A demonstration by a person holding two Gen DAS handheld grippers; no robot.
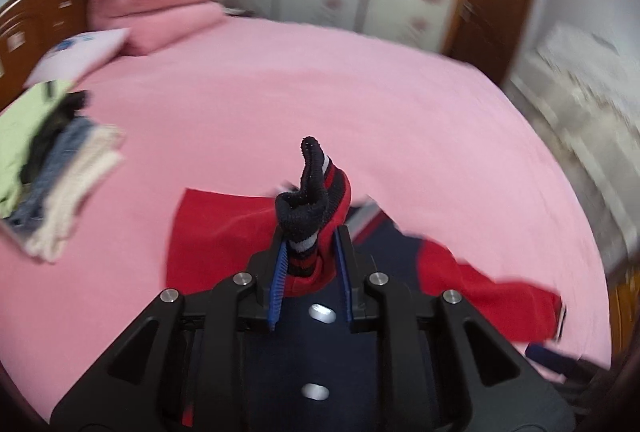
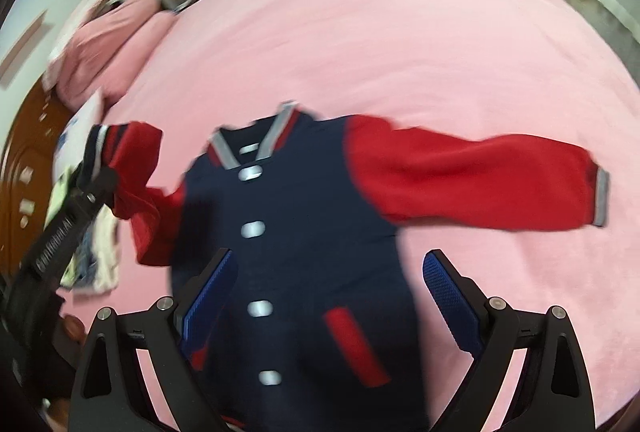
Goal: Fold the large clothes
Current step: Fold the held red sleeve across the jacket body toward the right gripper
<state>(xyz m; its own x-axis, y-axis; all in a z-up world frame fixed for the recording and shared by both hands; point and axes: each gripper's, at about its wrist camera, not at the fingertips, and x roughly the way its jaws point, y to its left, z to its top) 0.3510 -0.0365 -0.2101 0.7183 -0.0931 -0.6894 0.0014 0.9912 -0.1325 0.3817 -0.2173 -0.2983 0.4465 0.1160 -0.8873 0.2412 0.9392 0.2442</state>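
A navy varsity jacket (image 2: 304,224) with red sleeves and white snap buttons lies front-up on the pink bed (image 2: 400,32). My left gripper (image 1: 310,256) is shut on the striped cuff (image 1: 308,208) of the jacket's left-hand red sleeve and holds it lifted over the jacket body; it also shows in the right wrist view (image 2: 94,168). My right gripper (image 2: 332,296) is open and empty above the jacket's lower front. The other red sleeve (image 2: 472,176) lies stretched out to the right.
A pile of folded clothes (image 1: 52,184) lies at the left of the bed. Pink folded bedding (image 1: 160,0) and a pillow sit by the wooden headboard (image 1: 28,28). A wardrobe and a brown door (image 1: 488,0) stand beyond the bed.
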